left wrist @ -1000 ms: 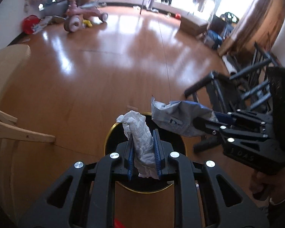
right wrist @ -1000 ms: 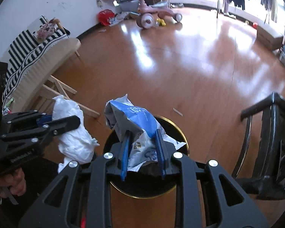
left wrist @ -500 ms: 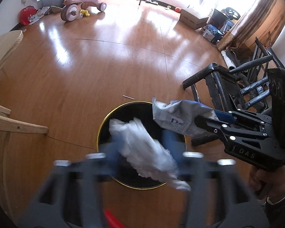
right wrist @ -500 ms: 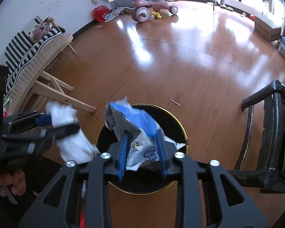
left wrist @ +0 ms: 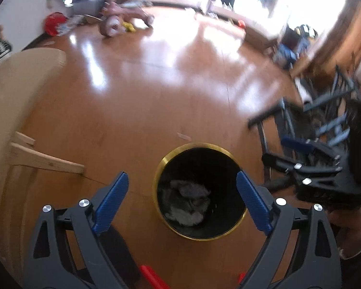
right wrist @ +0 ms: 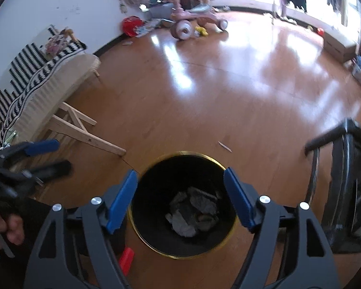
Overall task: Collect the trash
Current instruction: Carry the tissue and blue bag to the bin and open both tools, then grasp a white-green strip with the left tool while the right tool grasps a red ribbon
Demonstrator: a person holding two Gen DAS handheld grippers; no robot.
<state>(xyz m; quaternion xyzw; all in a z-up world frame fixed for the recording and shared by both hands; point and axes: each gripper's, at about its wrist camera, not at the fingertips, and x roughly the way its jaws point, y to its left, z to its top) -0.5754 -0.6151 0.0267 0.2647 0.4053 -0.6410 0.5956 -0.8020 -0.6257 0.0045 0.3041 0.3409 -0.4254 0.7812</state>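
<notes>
Two grippers hang over the black bin [right wrist: 183, 207] with the gold rim, and neither carries anything. Our left gripper [left wrist: 180, 197] has its blue pads spread wide, framing the bin mouth, and our right gripper [right wrist: 180, 200] is spread just as wide above the same opening. Crumpled trash [right wrist: 192, 214] lies at the bottom of the bin, pale paper and a darker wrapper bunched together, well below the rim.

We judge the drop done, so the step in hand is clearing away and finding the next piece. One thin scrap [right wrist: 225, 147] lies on the wooden floor [right wrist: 204, 96] just beyond the bin's far rim. To do this well, we should lift straight up before swinging either gripper aside, since the black metal chair [right wrist: 344, 180] stands near on the right and the wooden bench leg [right wrist: 84, 134] on the left. For a flat scrap, we would come down steeply with the pads kept apart, then pinch along its narrow side.
</notes>
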